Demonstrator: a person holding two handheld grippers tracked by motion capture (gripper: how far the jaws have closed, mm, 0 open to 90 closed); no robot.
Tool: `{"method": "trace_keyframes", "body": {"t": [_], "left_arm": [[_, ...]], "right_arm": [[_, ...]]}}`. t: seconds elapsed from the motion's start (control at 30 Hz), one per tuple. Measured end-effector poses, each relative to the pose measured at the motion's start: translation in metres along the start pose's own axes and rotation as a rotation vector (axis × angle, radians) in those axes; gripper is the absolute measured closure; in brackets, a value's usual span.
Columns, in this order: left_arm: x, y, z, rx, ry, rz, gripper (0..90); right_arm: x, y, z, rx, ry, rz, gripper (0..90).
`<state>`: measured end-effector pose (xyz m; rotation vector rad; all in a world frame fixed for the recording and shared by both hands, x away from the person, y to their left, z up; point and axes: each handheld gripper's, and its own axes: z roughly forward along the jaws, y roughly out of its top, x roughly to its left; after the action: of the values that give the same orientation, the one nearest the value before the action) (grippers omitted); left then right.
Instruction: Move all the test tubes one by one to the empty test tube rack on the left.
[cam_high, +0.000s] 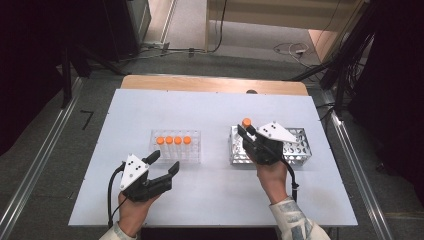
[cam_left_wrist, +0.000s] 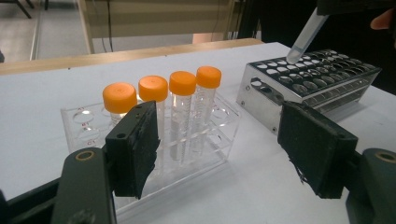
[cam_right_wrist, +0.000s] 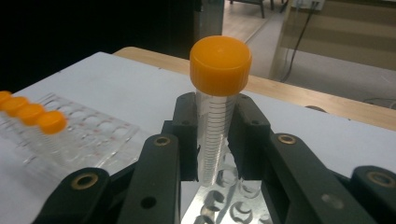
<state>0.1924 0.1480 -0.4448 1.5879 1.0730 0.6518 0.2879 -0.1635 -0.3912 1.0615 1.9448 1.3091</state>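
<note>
Orange-capped centrifuge tube (cam_right_wrist: 215, 116) clamped upright between the right gripper (cam_right_wrist: 215, 140) jaws, cap above the pads, tip just over the holes of the metal rack (cam_right_wrist: 224, 205) below them. Gripped on smooth plastic low on the body: likely to slip or tilt if swung quickly, and liable to catch a hole rim if tilted. Left gripper (cam_high: 165, 165) jaws well apart, holding nothing, resting low over the white counter (cam_high: 210, 195); ahead of them, the clear rack (cam_left_wrist: 154, 163) with four capped tubes (cam_left_wrist: 182, 112), easily knocked by a careless sweep.
</note>
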Motion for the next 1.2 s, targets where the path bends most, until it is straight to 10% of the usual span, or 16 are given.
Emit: {"method": "trace_keyframes", "body": {"t": [0.47,1.2], "left_arm": [[-0.002,-0.001,0.001,-0.001,-0.004,0.006,28.5],[-0.003,-0.002,0.001,0.002,-0.007,0.012,28.5]], "right_arm": [[0.026,-0.017,-0.018,0.019,0.124,-0.042,71.6],[0.027,-0.039,-0.022,0.05,0.148,-0.037,71.7]]}}
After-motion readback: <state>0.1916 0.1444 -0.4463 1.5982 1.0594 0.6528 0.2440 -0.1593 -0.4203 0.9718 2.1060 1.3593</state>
